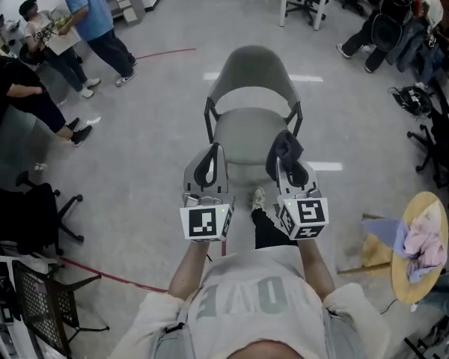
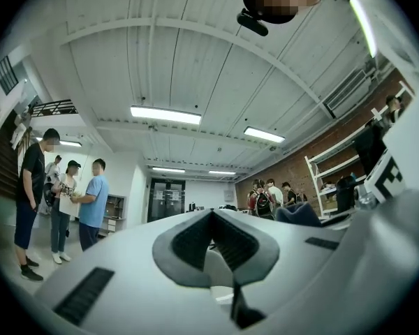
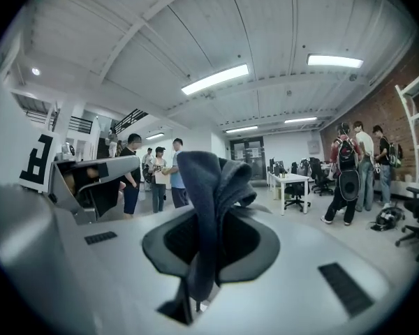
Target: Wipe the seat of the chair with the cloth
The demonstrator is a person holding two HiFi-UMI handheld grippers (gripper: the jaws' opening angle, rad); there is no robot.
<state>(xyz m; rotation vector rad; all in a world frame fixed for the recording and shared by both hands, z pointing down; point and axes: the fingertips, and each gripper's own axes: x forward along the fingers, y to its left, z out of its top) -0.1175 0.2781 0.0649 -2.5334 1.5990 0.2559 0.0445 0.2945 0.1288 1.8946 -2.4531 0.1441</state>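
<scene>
Approach step, judged: wiping is not begun. The right gripper [image 1: 290,167] jaws clamp the dark grey cloth [image 3: 209,187] near the grey plastic chair [image 1: 247,137] seat's near edge. The left gripper [image 1: 211,155] jaws are together, empty. Next, lower the cloth onto the seat.

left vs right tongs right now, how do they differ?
Left tongs are shut on nothing; right tongs are shut on the dark cloth. Nothing sticks out past the left tongs; cloth bunches up beyond the right tongs' tips. Both are shut, held side by side before the grey chair.
</scene>
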